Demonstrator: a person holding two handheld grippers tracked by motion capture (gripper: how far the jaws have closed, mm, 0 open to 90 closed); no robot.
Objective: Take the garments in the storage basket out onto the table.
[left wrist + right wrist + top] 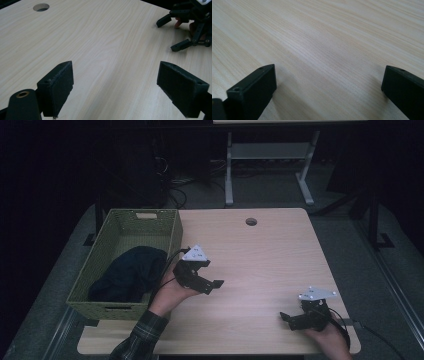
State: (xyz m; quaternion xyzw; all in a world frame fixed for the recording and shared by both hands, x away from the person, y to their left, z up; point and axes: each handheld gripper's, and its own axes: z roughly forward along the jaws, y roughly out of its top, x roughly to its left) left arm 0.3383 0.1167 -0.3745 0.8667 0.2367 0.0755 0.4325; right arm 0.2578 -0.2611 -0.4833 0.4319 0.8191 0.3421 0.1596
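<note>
In the high view my left gripper hovers over the light wooden table, just right of a green woven basket, with its jaws pointing right. A dark cloth lies bundled inside the basket. My right gripper is near the table's front right edge, with its jaws pointing left. In the left gripper view the left gripper is open, with bare wood between its pads and the right gripper farther off. In the right gripper view the right gripper is open over bare wood.
A round cable hole sits near the table's far edge, and it shows as the hole in the left gripper view. Beyond the table stands a white desk frame on dark floor. A plaid sleeve comes in at the front left.
</note>
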